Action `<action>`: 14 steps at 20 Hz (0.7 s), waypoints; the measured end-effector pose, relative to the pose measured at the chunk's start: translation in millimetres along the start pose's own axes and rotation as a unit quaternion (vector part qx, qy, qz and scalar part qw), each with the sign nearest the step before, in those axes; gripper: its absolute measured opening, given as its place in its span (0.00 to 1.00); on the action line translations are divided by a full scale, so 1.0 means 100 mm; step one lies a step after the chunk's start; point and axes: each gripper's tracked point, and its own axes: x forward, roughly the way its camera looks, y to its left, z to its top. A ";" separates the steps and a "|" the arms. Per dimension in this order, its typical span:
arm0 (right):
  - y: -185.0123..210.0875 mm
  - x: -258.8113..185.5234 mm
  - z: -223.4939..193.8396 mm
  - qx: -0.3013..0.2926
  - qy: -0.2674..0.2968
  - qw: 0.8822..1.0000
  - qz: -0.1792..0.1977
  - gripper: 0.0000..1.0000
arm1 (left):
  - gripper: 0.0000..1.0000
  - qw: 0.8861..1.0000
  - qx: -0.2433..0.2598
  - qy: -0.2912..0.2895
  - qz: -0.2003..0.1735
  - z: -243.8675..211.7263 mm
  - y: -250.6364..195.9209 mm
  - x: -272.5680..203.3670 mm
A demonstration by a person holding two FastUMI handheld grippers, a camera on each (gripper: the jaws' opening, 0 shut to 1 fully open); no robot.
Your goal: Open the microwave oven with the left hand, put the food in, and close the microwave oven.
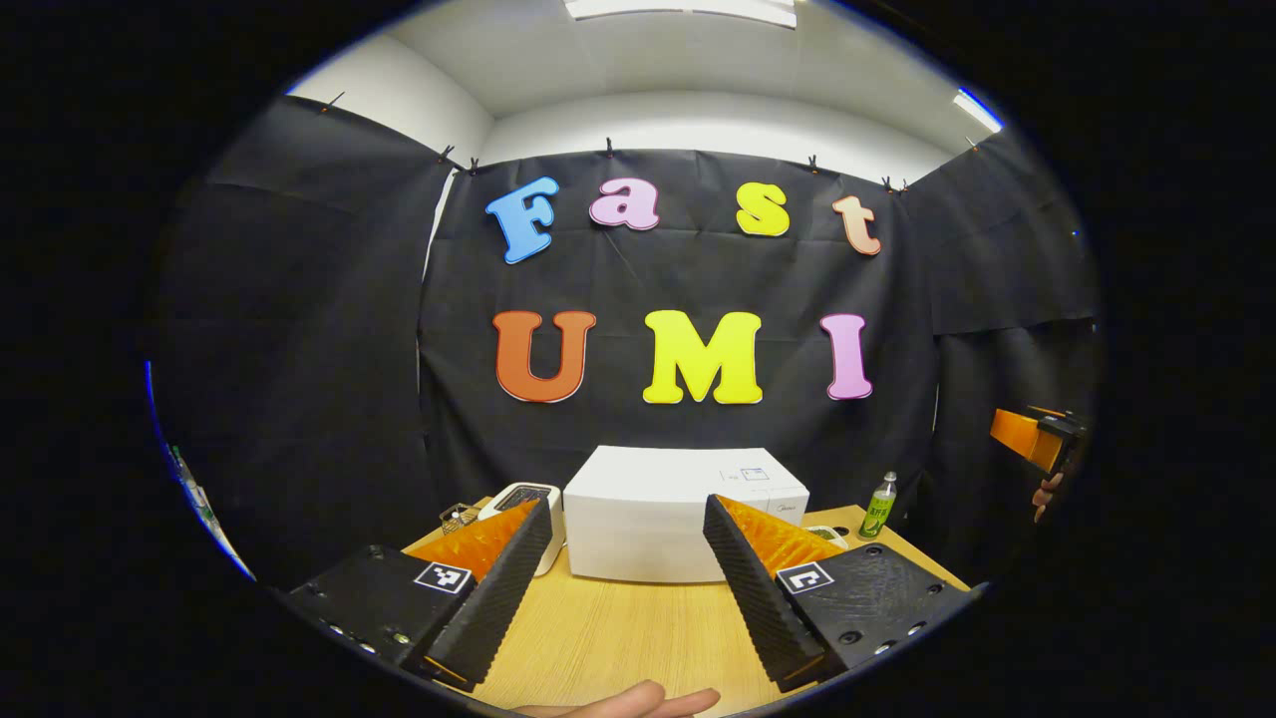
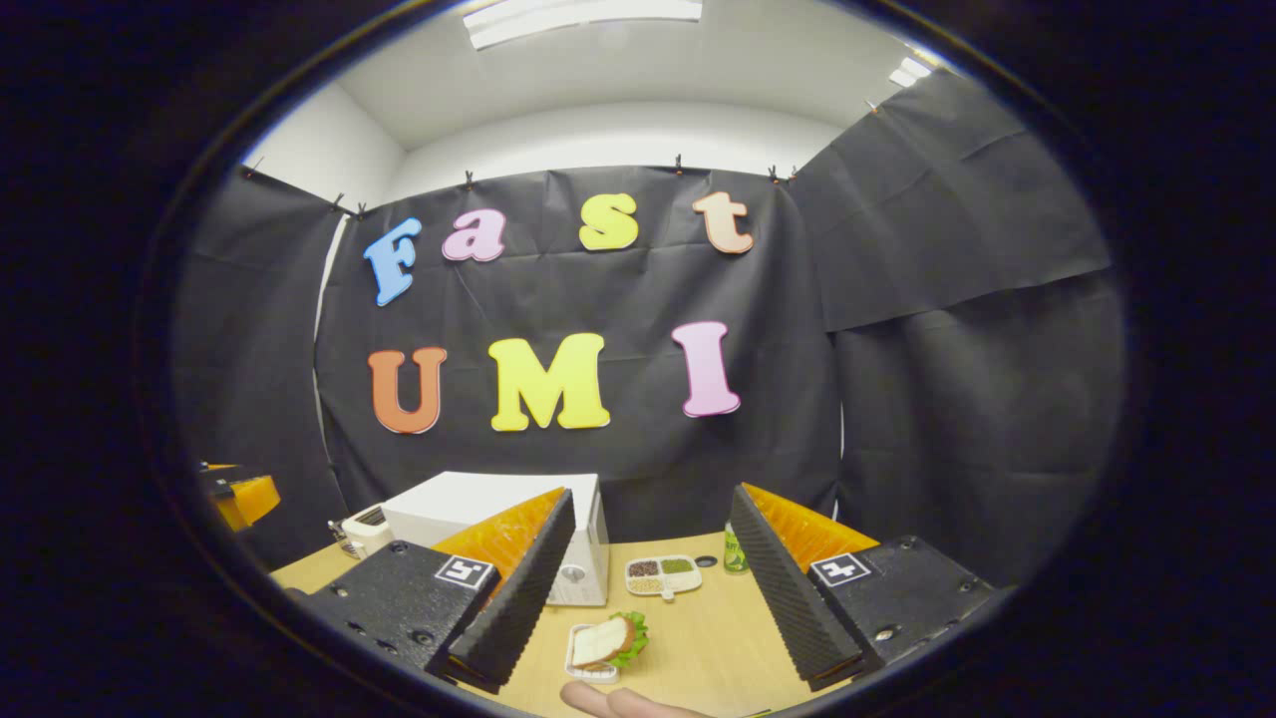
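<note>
Left gripper [image 1: 626, 578] wide open above wooden table [image 1: 618, 638], white microwave oven [image 1: 678, 514] ahead, door closed.

Black-draped booth [image 1: 299, 329], wooden table [image 1: 618, 638]

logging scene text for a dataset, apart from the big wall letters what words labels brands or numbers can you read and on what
Sticker on top of the microwave: print too small to read.
Label on the green bottle: too blurred to read.
Square markers on the left claw: black-and-white patterns, not words.
No text is clear enough to quote.
</note>
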 end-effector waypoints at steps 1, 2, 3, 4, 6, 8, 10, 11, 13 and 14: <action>0.00 -0.01 -0.01 -0.001 0.001 1.000 0.002 0.91 | 0.95 1.000 0.002 -0.005 0.003 0.02 0.01 0.00; -0.01 0.00 -0.03 -0.003 0.002 1.000 0.004 0.91 | 0.95 1.000 0.003 -0.010 0.002 0.03 0.00 0.00; -0.03 0.00 -0.02 -0.005 0.002 1.000 0.003 0.91 | 0.95 1.000 0.003 -0.012 -0.002 0.03 -0.02 0.01; -0.07 0.01 -0.01 -0.009 0.000 1.000 0.003 0.91 | 0.95 1.000 0.002 -0.012 -0.006 0.02 -0.04 0.01; -0.11 0.01 -0.01 -0.015 -0.003 1.000 0.003 0.91 | 0.84 1.000 -0.004 -0.010 -0.016 0.00 -0.08 0.03; -0.17 0.01 -0.01 -0.015 -0.006 1.000 0.001 0.91 | 0.95 1.000 -0.009 -0.004 -0.029 -0.06 -0.17 0.08; -0.21 0.01 -0.06 -0.011 -0.006 1.000 0.002 0.91 | 0.95 0.999 -0.014 0.001 -0.039 -0.13 -0.26 0.16; -0.21 0.01 -0.08 -0.008 -0.004 1.000 0.004 1.00 | 0.95 0.999 -0.019 -0.002 -0.045 -0.14 -0.33 0.24; -0.23 -0.02 -0.11 -0.003 -0.004 1.000 0.008 0.91 | 0.95 0.999 -0.016 -0.005 -0.049 -0.20 -0.45 0.37; -0.26 -0.03 -0.14 -0.003 -0.003 1.000 0.009 0.92 | 0.95 0.999 -0.010 -0.002 -0.051 -0.27 -0.50 0.47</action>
